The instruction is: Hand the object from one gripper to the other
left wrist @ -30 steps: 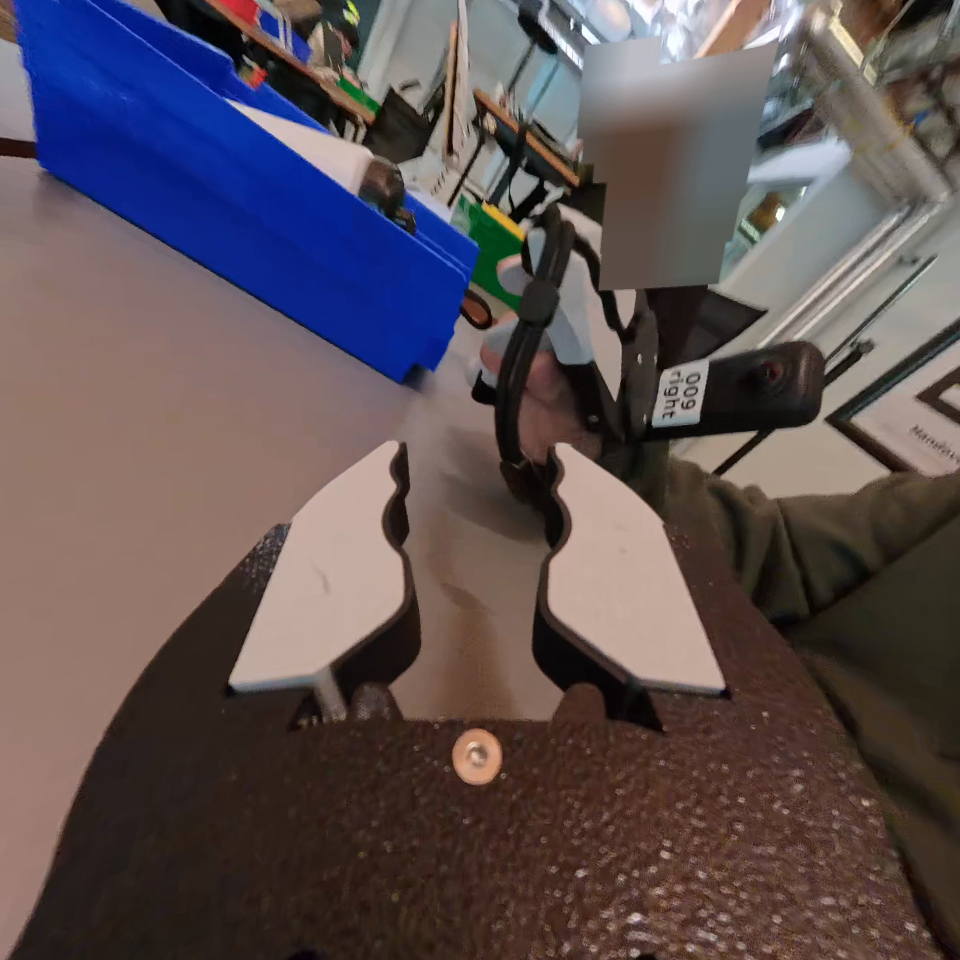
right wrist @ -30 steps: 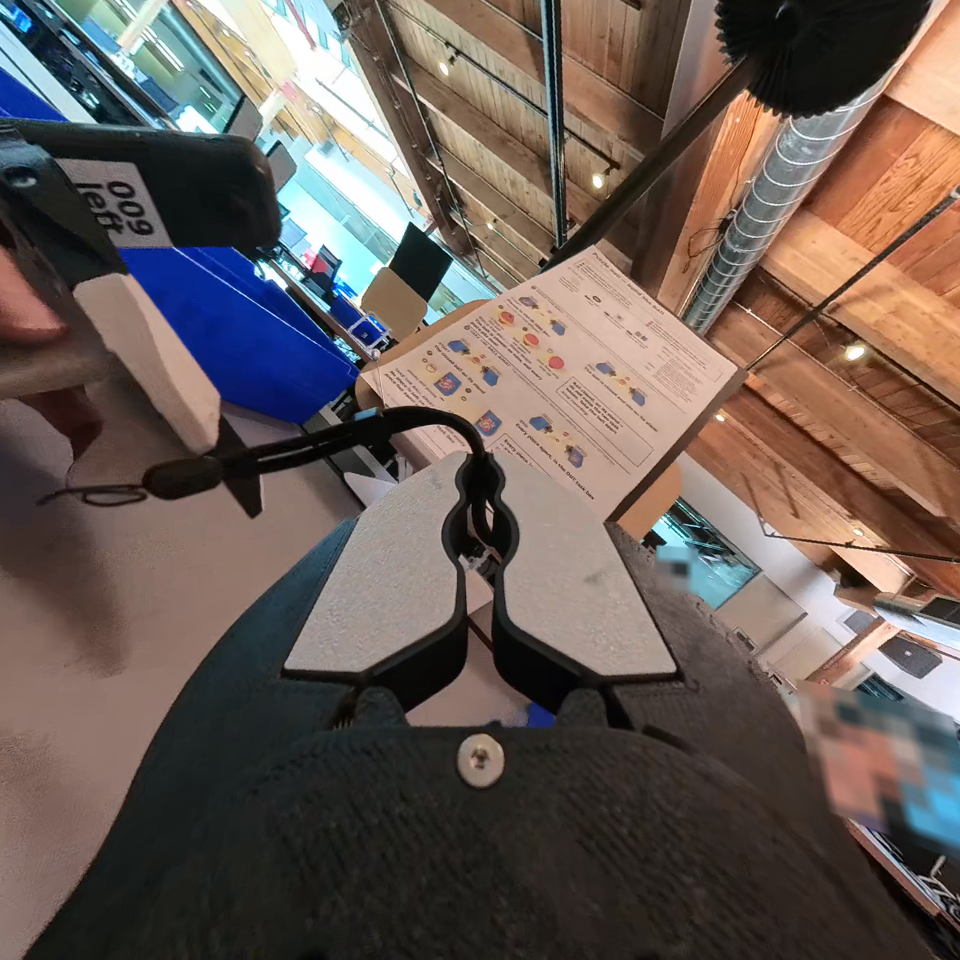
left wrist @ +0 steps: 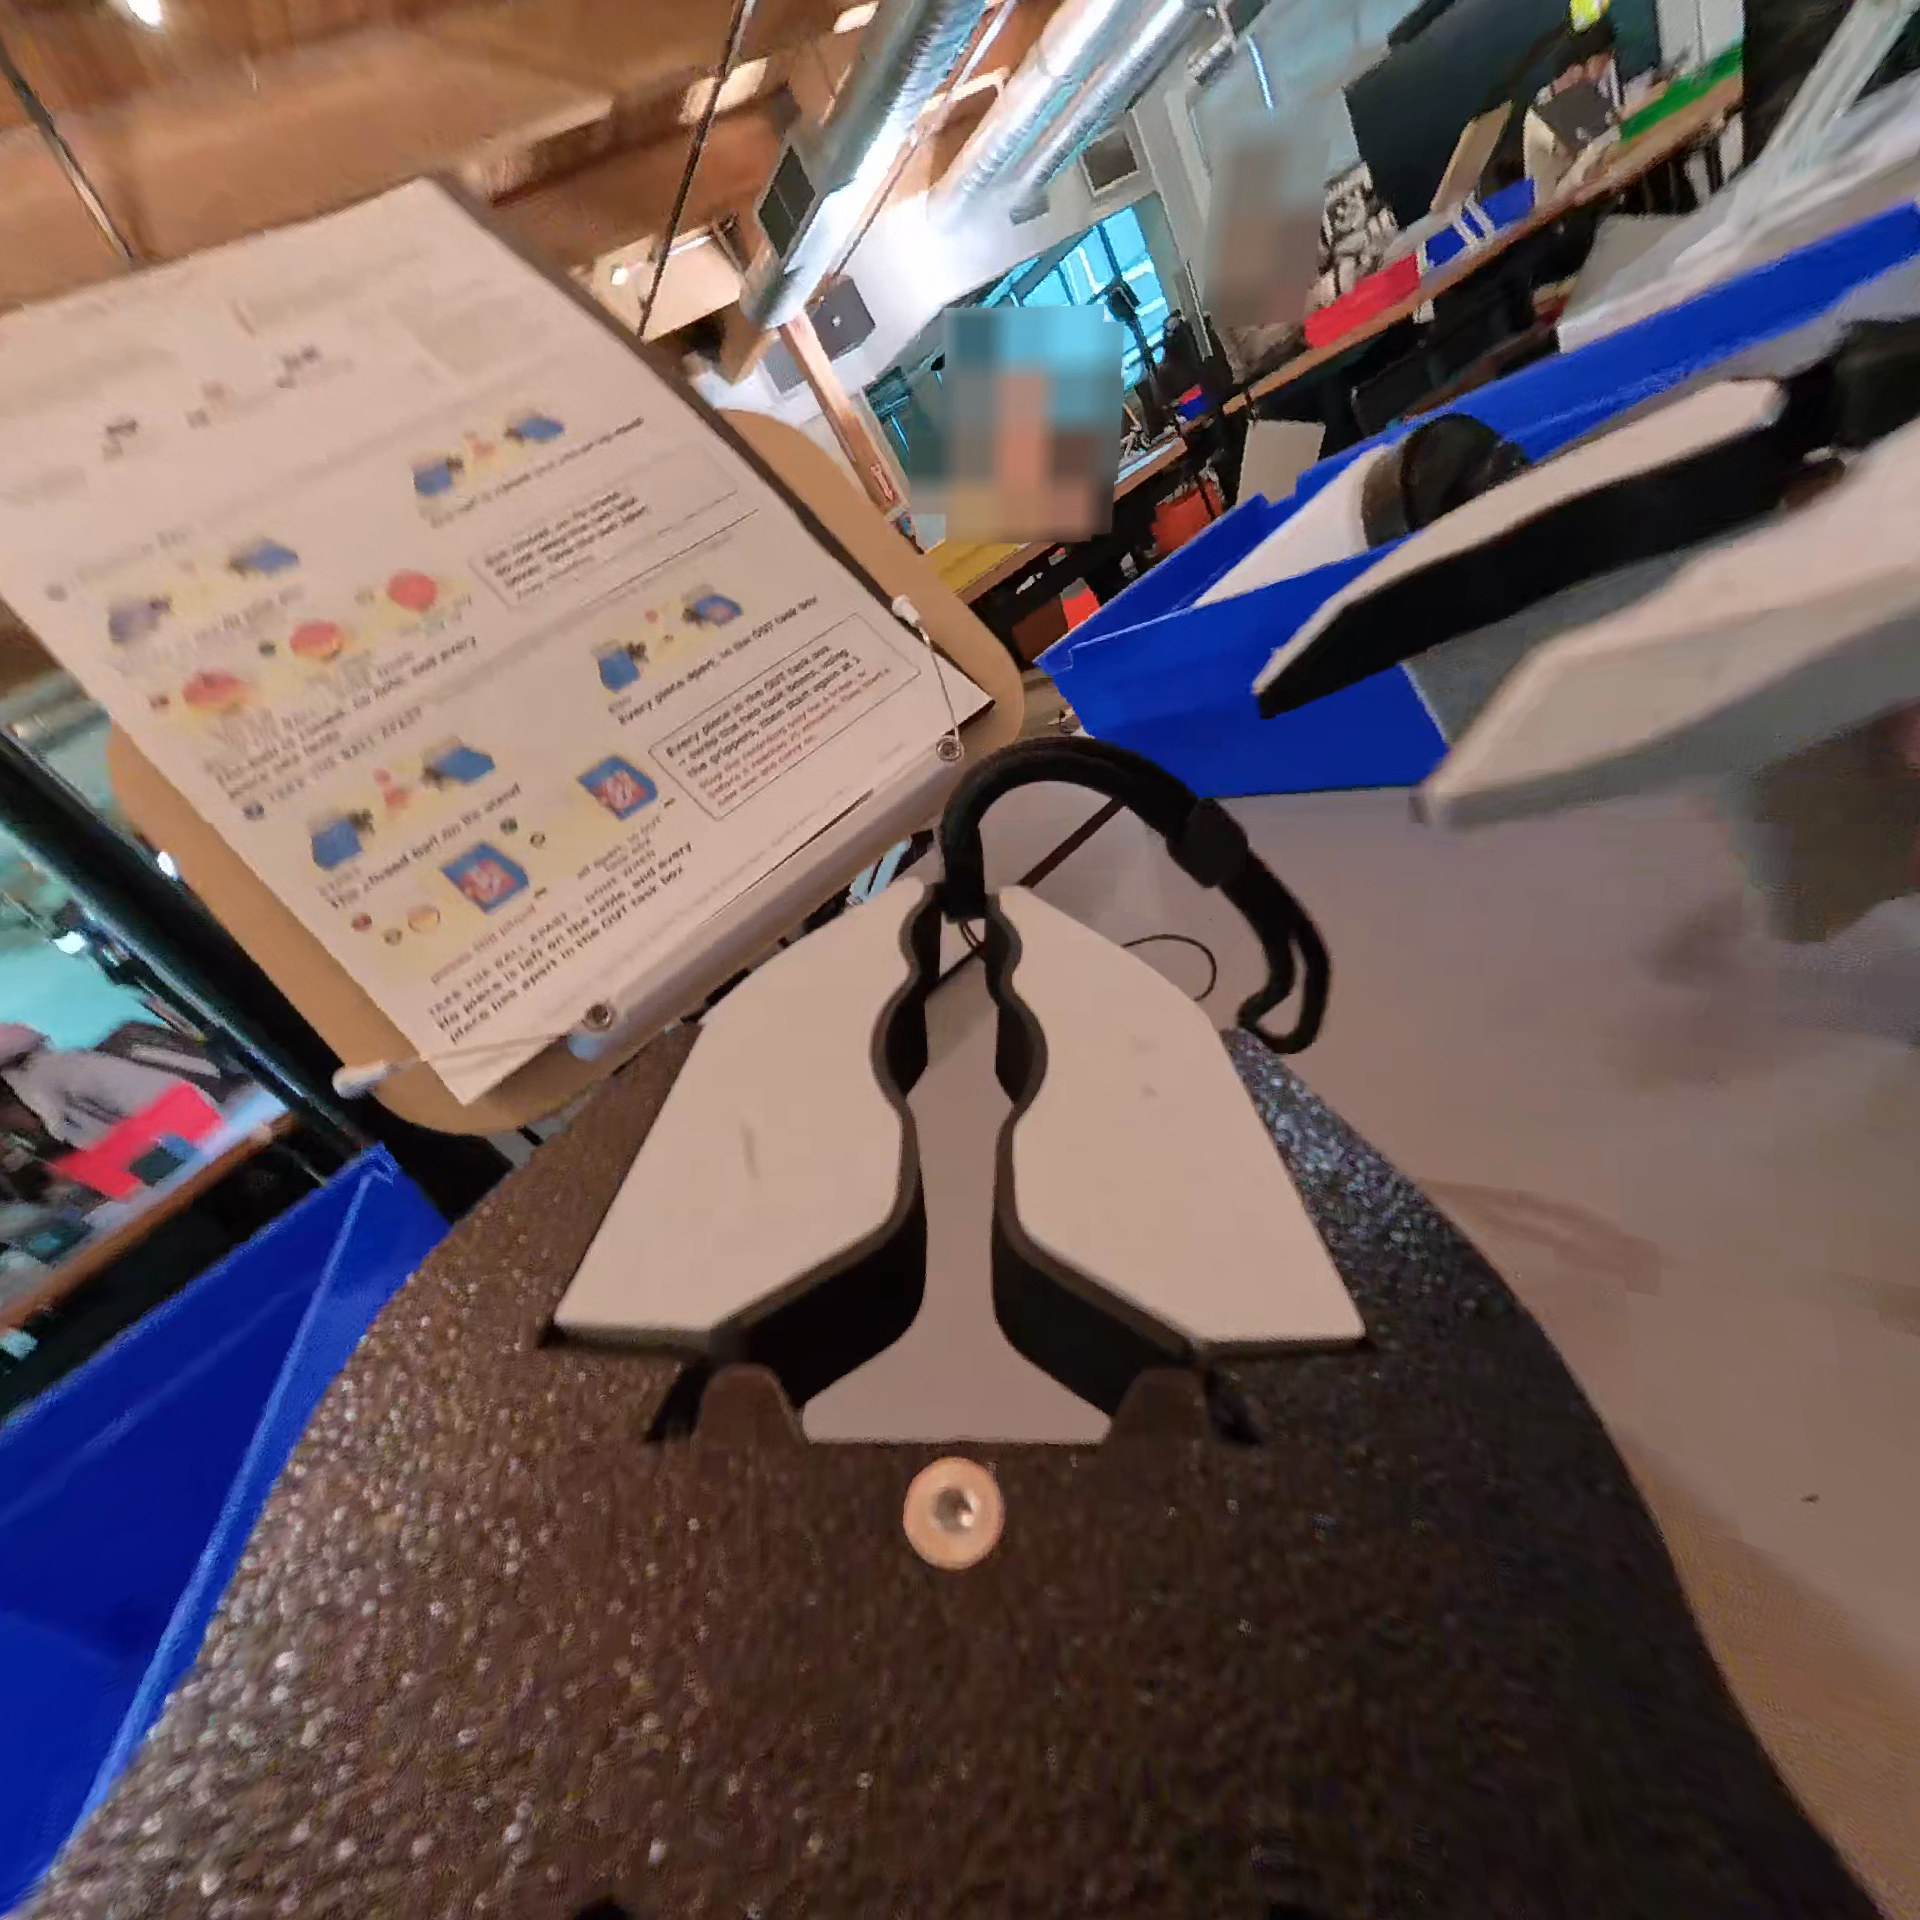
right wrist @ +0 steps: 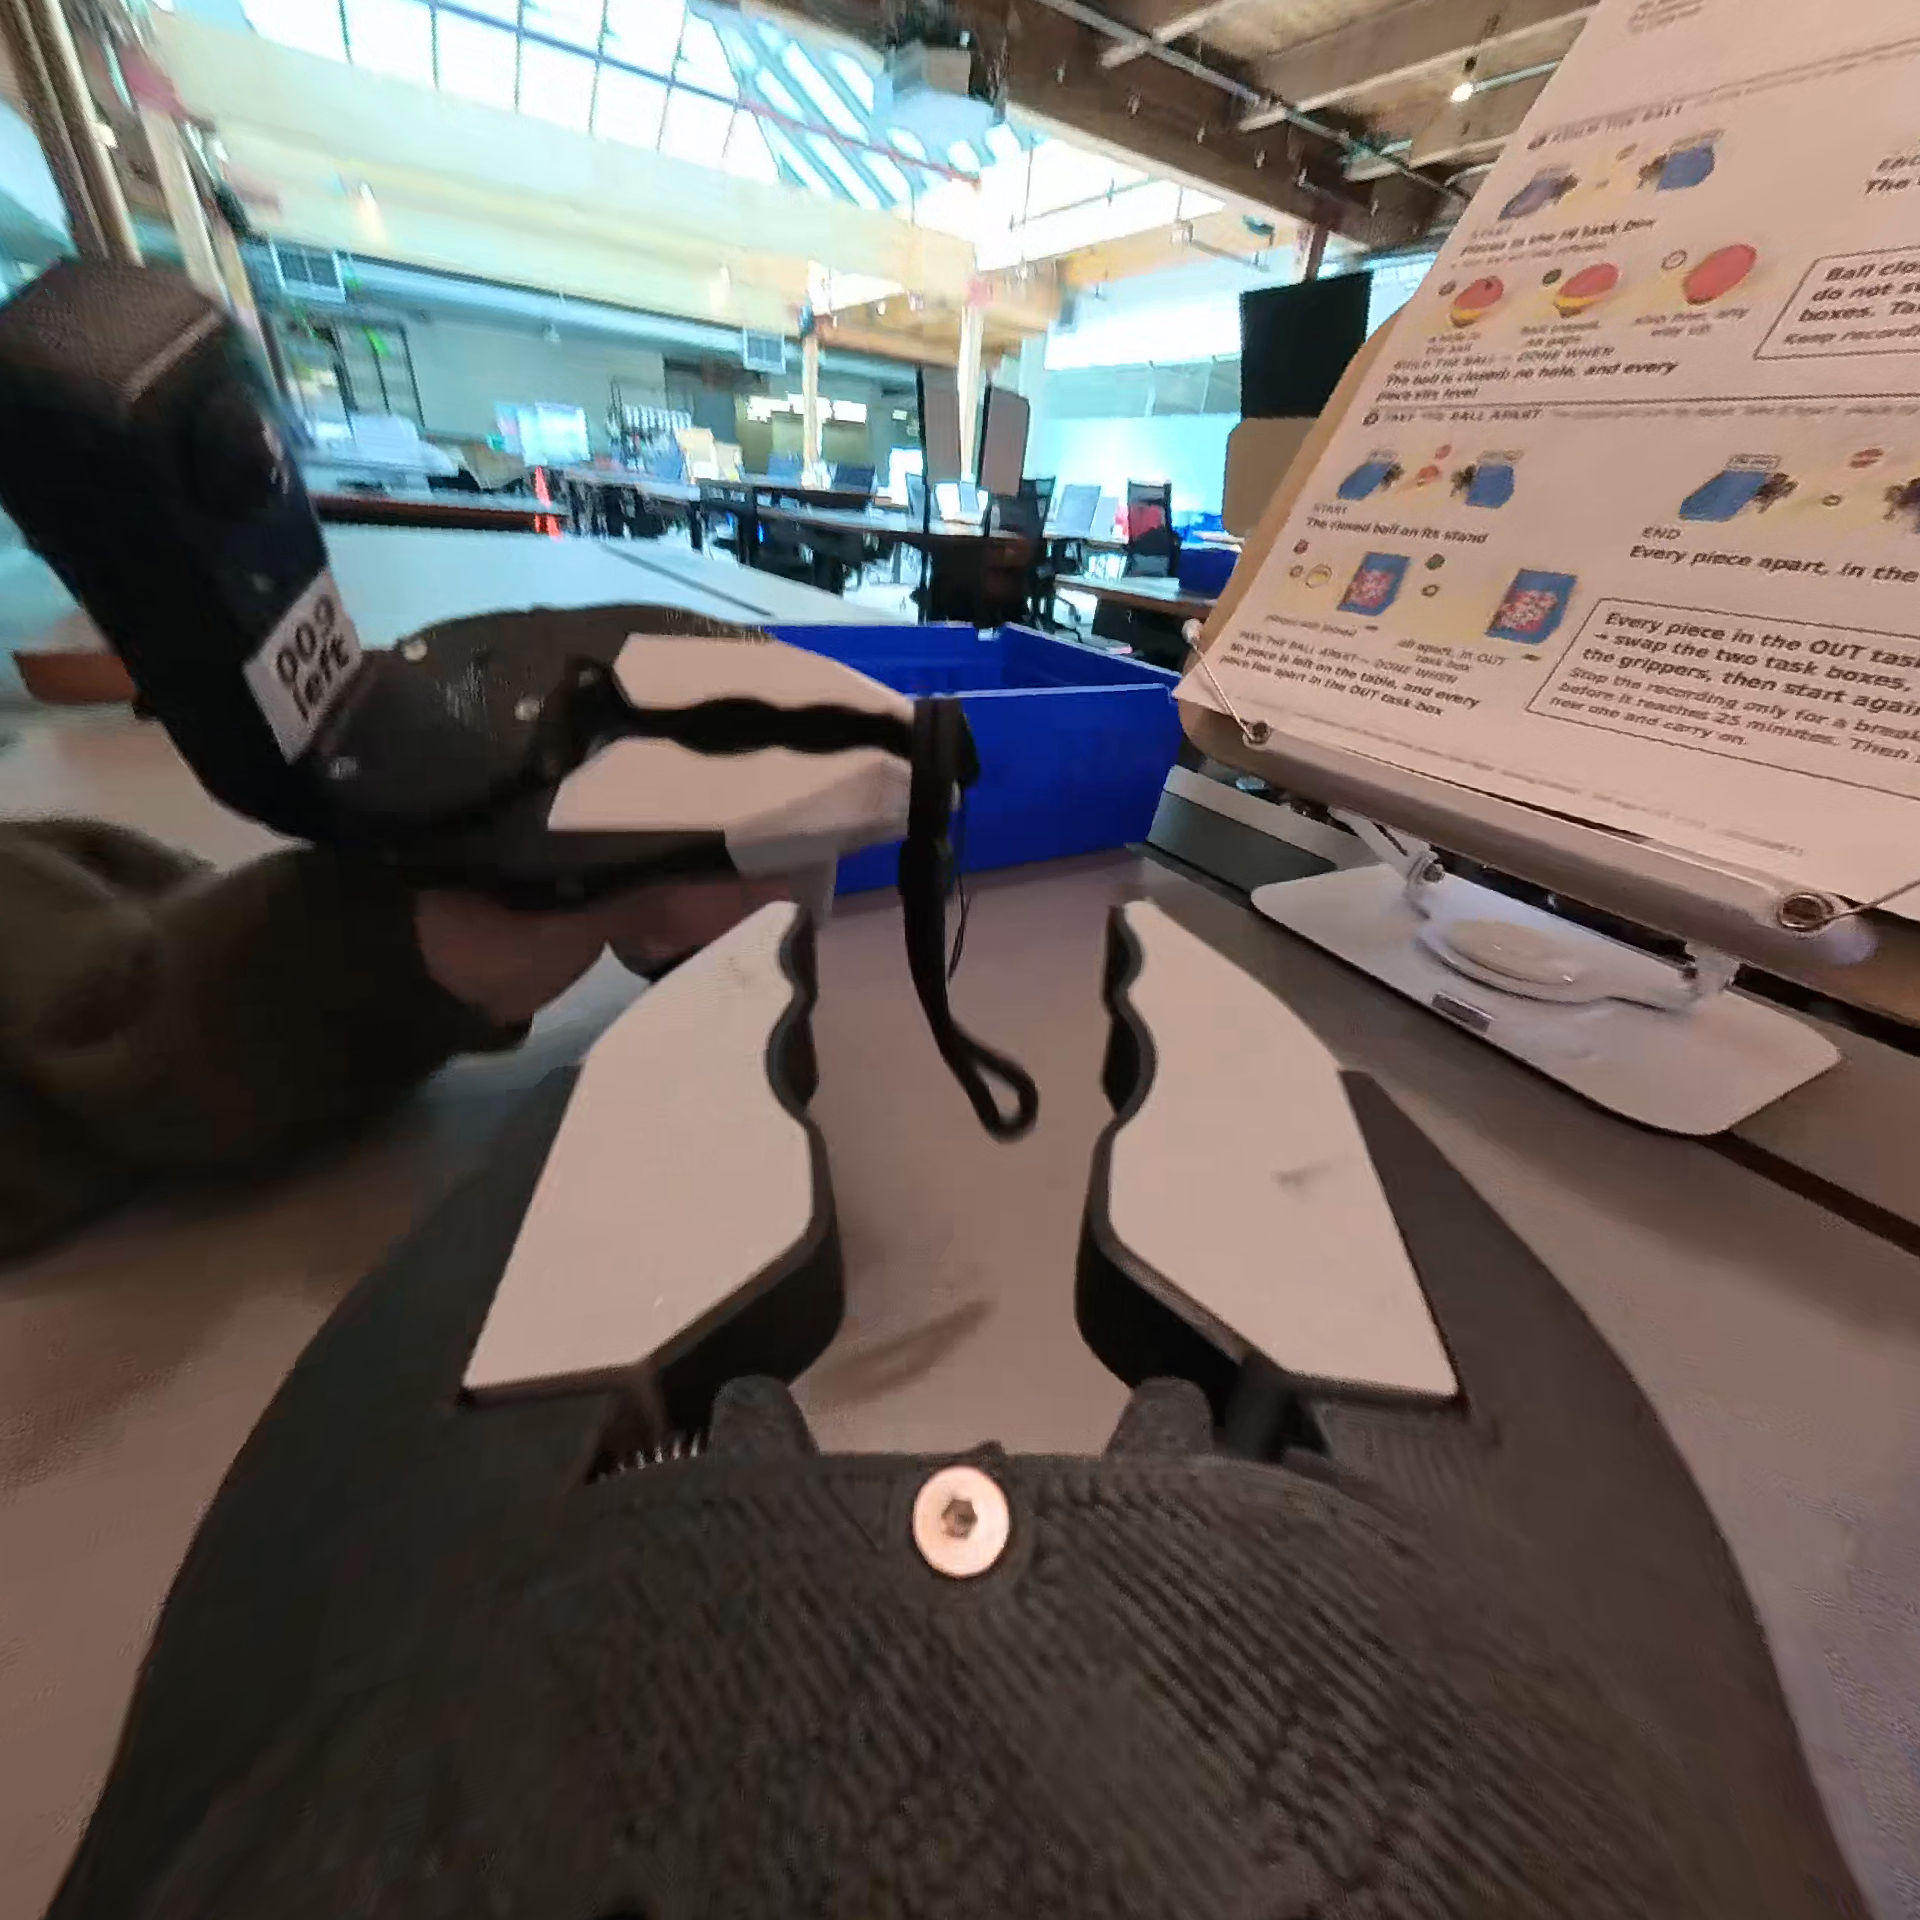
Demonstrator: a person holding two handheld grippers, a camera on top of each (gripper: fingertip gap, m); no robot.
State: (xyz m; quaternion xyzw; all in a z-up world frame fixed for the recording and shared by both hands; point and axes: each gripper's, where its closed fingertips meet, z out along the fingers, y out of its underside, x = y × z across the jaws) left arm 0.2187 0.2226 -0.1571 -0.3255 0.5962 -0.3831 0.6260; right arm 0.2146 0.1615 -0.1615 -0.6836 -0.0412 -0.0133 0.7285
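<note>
My left gripper [left wrist: 961, 914] clamped at fingertips on thin black cord wrist strap [right wrist: 940, 914]; strap hangs centre frame in right wrist view, loop end dangling above grey tabletop [right wrist: 1558, 1299]. My right gripper [right wrist: 961, 997] spread wide, holding nothing, strap between its 2 fingers, untouched. Blue plastic bin [right wrist: 1039, 717] behind strap.

we see bright daylight from the skylight windows [right wrist: 582, 62], washed out to glare. the grey table [right wrist: 208, 1351] takes only soft, faint shadows. motion blur smears the left gripper [right wrist: 914, 748] in the right wrist view and the instruction sheet [left wrist: 416, 623] in the left. wide-angle distortion bends straight lines near the edges of both views.
</note>
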